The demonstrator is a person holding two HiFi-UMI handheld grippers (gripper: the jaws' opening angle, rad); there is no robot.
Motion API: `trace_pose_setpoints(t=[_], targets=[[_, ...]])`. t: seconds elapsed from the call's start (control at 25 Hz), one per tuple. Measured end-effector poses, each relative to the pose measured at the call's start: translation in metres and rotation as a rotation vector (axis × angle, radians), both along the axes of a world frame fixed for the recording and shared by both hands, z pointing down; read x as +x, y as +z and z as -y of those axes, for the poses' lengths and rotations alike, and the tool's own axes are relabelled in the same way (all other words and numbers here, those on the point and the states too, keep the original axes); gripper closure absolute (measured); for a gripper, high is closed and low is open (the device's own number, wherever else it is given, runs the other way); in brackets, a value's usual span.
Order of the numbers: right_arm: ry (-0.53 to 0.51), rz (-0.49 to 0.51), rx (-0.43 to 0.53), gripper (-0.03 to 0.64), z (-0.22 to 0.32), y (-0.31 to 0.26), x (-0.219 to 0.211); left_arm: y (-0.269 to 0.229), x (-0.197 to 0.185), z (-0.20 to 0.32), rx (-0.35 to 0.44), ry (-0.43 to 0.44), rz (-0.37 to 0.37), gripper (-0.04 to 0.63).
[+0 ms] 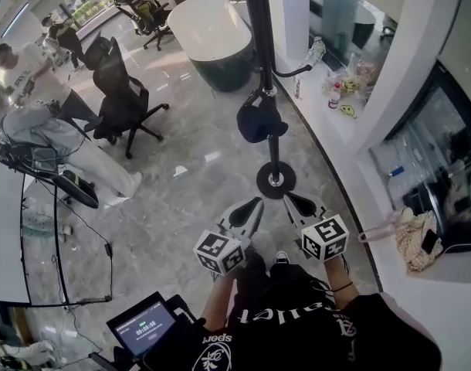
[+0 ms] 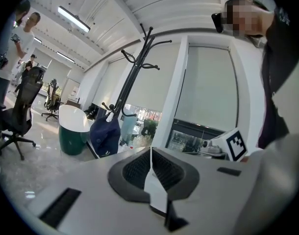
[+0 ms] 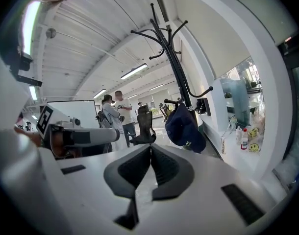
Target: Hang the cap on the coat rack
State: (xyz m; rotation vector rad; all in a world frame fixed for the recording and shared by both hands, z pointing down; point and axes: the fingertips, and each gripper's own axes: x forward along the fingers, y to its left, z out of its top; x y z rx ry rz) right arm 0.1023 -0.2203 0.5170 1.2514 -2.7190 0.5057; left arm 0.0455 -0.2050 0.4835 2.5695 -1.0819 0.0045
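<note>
A dark blue cap (image 1: 260,122) hangs from a low hook of the black coat rack (image 1: 263,37), whose round base (image 1: 276,180) stands on the marble floor. The cap (image 2: 105,136) also shows in the left gripper view, and the cap (image 3: 185,126) in the right gripper view, some way ahead of both. My left gripper (image 1: 255,202) and right gripper (image 1: 290,198) are held side by side close to the person's body, short of the rack's base. Both are shut, with nothing between the pads of the left gripper (image 2: 150,153) or the right gripper (image 3: 150,148).
A black office chair (image 1: 121,99) stands to the left, with people seated and standing beyond it. A white and green round tub (image 1: 212,33) sits behind the rack. A white ledge (image 1: 328,118) with bottles runs along the right. A tablet (image 1: 143,327) is near my left.
</note>
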Motion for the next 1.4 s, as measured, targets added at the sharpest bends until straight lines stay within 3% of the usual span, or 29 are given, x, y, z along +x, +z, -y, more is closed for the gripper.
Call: trace_pose_setpoints(t=[0.36, 0.56, 1.12, 1.4], targets=[[0.061, 0.034, -0.009, 0.598, -0.017, 0.002, 0.013, -0.004, 0.011, -0.013, 0.030, 0.059, 0.037, 0.589], [0.078, 0.043, -0.002, 0.598, -0.037, -0.004, 0.001, -0.008, 0.001, -0.034, 0.042, 0.082, 0.017, 0.589], [0.030, 0.084, -0.033, 0.598, -0.139, -0.004, -0.127, -0.001, -0.117, -0.137, 0.033, 0.053, 0.004, 0.589], [0.088, 0.077, -0.046, 0.598, -0.198, 0.002, -0.154, 0.010, -0.148, -0.189, 0.010, 0.105, -0.006, 0.589]])
